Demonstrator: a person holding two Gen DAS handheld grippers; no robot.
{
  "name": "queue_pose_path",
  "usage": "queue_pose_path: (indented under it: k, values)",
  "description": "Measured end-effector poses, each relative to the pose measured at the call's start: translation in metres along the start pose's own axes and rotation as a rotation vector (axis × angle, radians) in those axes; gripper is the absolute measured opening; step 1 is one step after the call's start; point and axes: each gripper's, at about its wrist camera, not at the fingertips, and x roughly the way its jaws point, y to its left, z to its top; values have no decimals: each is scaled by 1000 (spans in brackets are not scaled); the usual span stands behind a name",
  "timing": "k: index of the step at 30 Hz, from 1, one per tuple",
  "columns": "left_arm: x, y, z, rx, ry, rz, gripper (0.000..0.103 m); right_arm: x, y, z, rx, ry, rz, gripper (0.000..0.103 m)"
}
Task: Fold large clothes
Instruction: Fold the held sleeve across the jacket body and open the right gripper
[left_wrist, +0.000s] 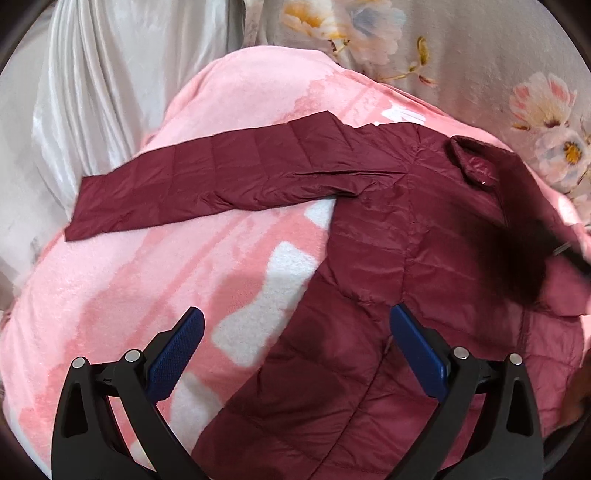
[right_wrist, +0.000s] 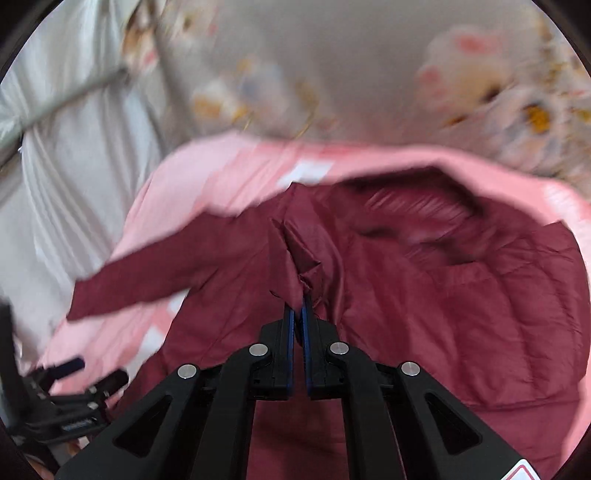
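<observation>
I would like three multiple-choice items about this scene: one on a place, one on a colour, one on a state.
1. The jacket lies on:
A. a pink blanket
B. a wooden floor
C. a glass table

2. The jacket's colour is:
A. green
B. dark red
C. yellow

3. The right hand-held gripper is:
A. wide open
B. out of view
C. shut on the jacket

Key: 1 A, the pink blanket lies under it. 2 B, its quilted fabric is dark red. 3 C, its blue pads pinch a fabric fold, while the left hand-held gripper is open.
</observation>
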Motion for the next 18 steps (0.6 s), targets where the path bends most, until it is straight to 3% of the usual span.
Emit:
queue_pose_path:
  k: [2, 3, 4, 6, 9, 12, 15, 18]
  values:
    - [2, -2, 4, -18, 12, -54, 98, 18, 17, -17, -25, 35, 27, 14]
    - [3, -3, 6, -30, 19, -89, 98, 24, 24, -21, -35, 52, 37, 26]
    - [5, -6, 9, -42, 29, -123, 98, 26, 28, -26, -41, 63, 38, 46]
    - [10, -11, 14, -67, 42, -179, 98, 17, 32, -32, -39, 35, 54, 61]
    - [21, -21, 19, -114, 75, -265, 98, -17, 17, -39, -2, -39, 61, 62]
    - [39, -37, 23, -150, 146, -362, 98, -47, -26, -44, 120, -75, 15, 62]
    - [56, -60, 24, -179, 219, -461, 98, -74, -88, -50, 262, -90, -105, 62]
    - [70, -82, 26, -158, 248, -466, 96, -95, -155, -58, 433, -101, -211, 62]
